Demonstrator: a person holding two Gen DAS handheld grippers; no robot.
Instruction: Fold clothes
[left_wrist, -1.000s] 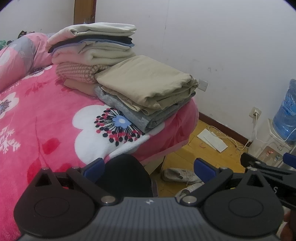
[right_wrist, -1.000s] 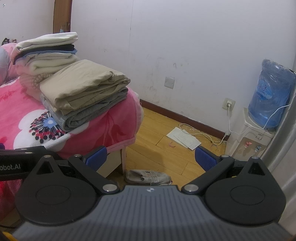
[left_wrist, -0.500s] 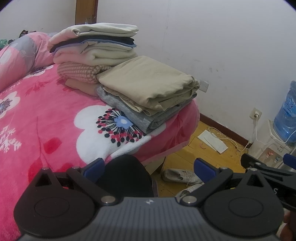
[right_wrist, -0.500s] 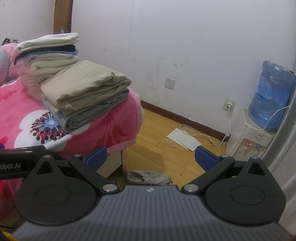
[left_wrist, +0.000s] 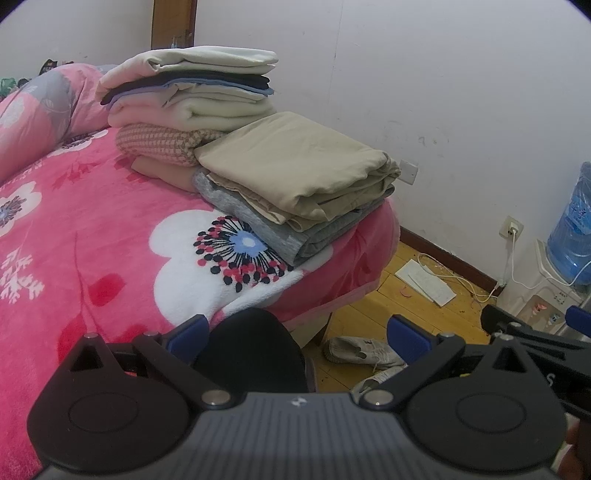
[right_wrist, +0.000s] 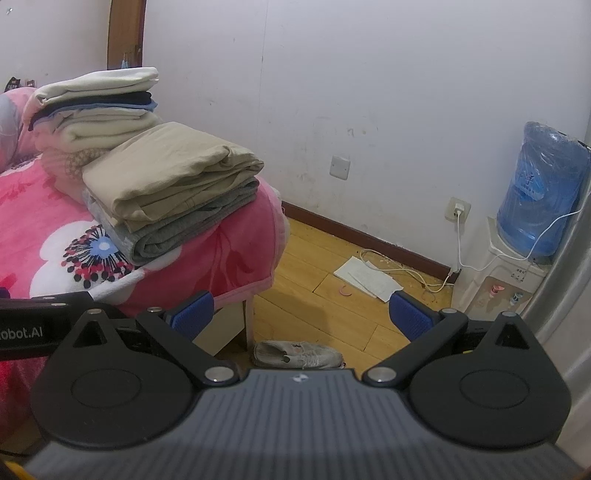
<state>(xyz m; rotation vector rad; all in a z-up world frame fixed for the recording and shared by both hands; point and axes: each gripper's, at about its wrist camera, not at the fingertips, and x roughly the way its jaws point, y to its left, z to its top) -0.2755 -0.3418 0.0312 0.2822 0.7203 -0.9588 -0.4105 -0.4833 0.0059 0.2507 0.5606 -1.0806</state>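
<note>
The folded clothes lie ahead and to the left of both hand-held units, at the near corner of the bed covered by the pink floral fleece blanket (left_wrist: 92, 229). The nearer stack consists of a folded beige cotton garment (left_wrist: 295, 173) resting on a folded grey knit garment (left_wrist: 295, 236); its long axis runs diagonally, from the bed interior toward the corner. Behind it and touching it stands a taller stack of cream, navy and pink folded clothes (left_wrist: 192, 96). The left gripper (left_wrist: 297, 336) sits over the bed edge and is judged the nearer unit to the stacks; the right gripper (right_wrist: 299, 314) is positioned off the bed, above the yellow wooden floor (right_wrist: 321, 266) and a grey sneaker (right_wrist: 299, 356). Both grippers have their blue-padded fingers spread wide, holding nothing and touching nothing. A black rounded object (left_wrist: 255, 354) of unclear identity lies just below the left gripper. No unfolded garment is visible in either view, so folding appears complete or a new item is out of frame.
</note>
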